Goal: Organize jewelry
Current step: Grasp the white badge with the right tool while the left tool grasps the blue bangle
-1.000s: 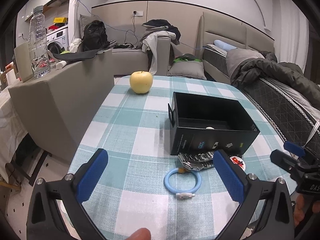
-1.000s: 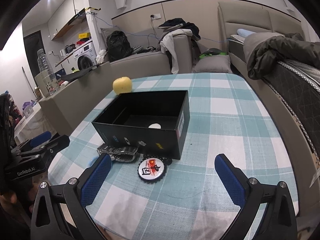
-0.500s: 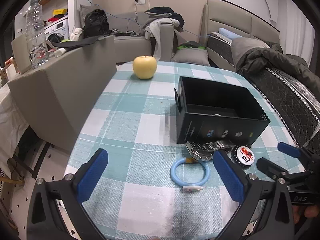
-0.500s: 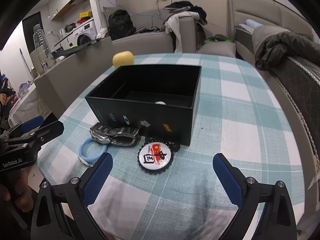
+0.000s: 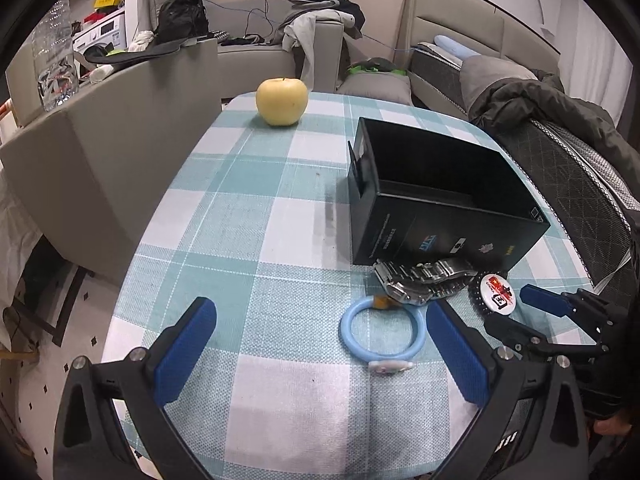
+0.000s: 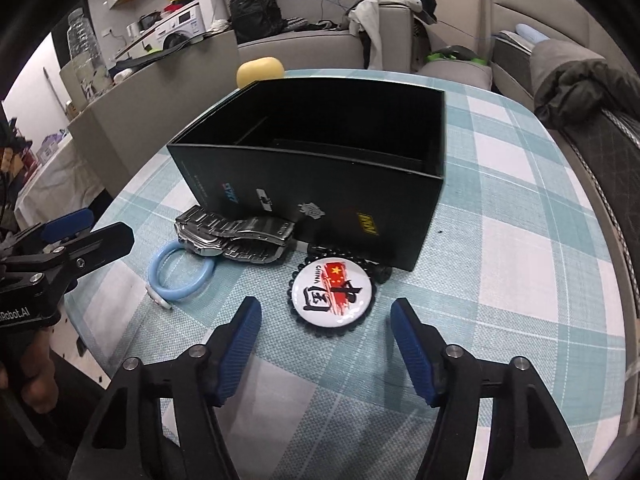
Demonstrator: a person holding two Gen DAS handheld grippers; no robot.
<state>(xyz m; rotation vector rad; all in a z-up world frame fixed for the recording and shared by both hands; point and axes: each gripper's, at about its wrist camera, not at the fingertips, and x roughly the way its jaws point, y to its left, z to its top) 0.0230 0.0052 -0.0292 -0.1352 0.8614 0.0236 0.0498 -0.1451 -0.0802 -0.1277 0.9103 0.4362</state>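
right hand-held gripper [image 6: 326,322]: open, empty | badge [image 6: 331,294]: just ahead, between fingertips

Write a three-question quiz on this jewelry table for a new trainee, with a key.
1. True or false: the steel watch lies inside the black box.
2. Which item sits nearest in front of the right gripper? A) blue ring B) round badge C) apple
3. Fill in: both the right gripper and the left gripper have their jaws ____.

Key:
1. False; it lies on the checked tablecloth, against the box's front wall.
2. B
3. open, holding nothing.
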